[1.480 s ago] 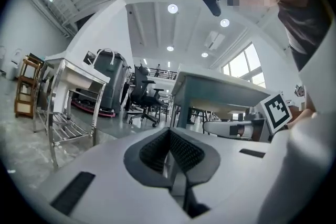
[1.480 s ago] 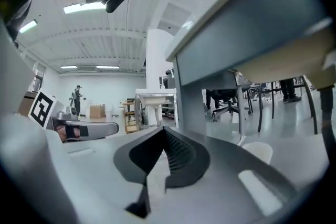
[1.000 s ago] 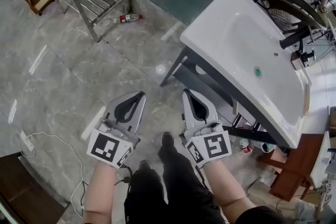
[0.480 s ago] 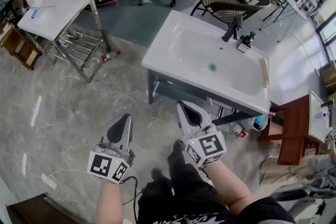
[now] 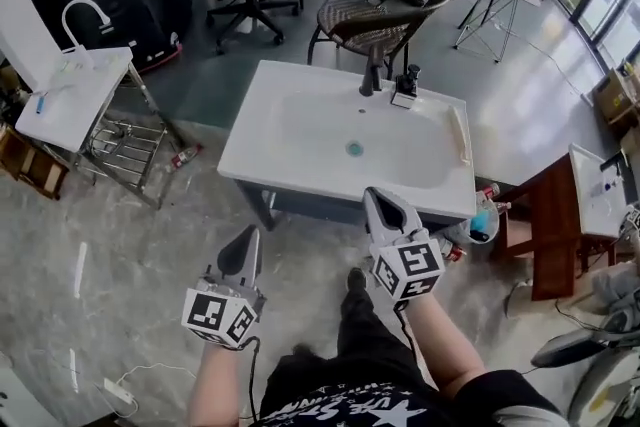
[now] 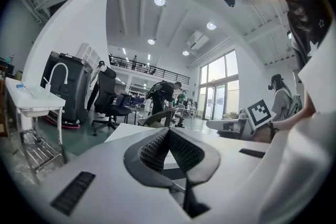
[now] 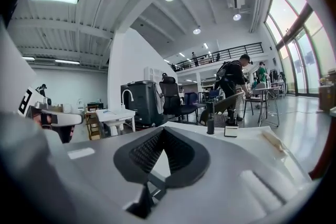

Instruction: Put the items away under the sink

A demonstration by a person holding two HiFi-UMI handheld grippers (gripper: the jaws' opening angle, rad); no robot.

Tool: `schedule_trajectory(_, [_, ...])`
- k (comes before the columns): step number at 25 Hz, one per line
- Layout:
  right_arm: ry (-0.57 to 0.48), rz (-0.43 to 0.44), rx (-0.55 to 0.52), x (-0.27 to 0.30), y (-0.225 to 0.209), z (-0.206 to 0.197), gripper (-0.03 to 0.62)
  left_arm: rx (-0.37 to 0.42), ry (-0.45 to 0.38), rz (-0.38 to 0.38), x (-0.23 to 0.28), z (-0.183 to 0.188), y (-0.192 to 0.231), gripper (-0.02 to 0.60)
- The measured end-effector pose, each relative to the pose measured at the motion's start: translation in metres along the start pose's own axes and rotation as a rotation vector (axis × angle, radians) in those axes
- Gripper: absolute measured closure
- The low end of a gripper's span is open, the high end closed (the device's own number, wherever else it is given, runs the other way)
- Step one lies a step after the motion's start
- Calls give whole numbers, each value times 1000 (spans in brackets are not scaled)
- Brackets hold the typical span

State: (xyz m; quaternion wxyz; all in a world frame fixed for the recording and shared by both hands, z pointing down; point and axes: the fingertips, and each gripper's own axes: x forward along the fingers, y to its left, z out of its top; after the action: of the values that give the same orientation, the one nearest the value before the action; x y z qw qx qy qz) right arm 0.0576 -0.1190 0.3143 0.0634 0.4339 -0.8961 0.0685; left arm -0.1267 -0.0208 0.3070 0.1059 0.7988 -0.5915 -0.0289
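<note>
A white sink basin (image 5: 300, 140) with a black faucet (image 5: 372, 71) stands on a dark frame straight ahead. Under its right end, on the floor, I see a blue bottle (image 5: 482, 220) and a small red can (image 5: 455, 253). My left gripper (image 5: 250, 235) hangs shut and empty in front of the basin's left corner. My right gripper (image 5: 373, 196) is shut with nothing in it, its tip over the basin's front edge. In the left gripper view the left gripper's (image 6: 168, 131) tips meet. The right gripper (image 7: 163, 129) shows the same in its own view, level with the basin top (image 7: 247, 139).
A second small sink (image 5: 75, 95) on a wire rack stands at the left, with a bottle (image 5: 185, 155) on the floor beside it. A brown wooden stool (image 5: 545, 220) is at the right. Chairs (image 5: 375, 15) and people stand behind the basin. A cable (image 5: 130, 385) trails on the floor.
Both grippers have risen and moved toward the basin, staying shut. The head view has swung up from the floor, so the basin now lies square ahead.
</note>
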Motion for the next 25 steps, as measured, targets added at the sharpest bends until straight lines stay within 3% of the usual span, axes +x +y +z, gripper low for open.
schedule_trajectory(4, [-24, -13, 23, 20, -59, 20, 591, -3, 18, -18, 62, -2, -27, 574])
schedule_trajectory(13, [-43, 54, -16, 59, -165, 33, 591, 32, 54, -20, 193, 14, -66, 574])
schedule_trajectory(17, [-30, 74, -17, 68, -196, 27, 591, 46, 49, -24, 236, 20, -82, 574])
schedule_trajectory(25, [17, 13, 33, 68, -233, 3, 590, 77, 117, -47, 288, 11, -84, 573])
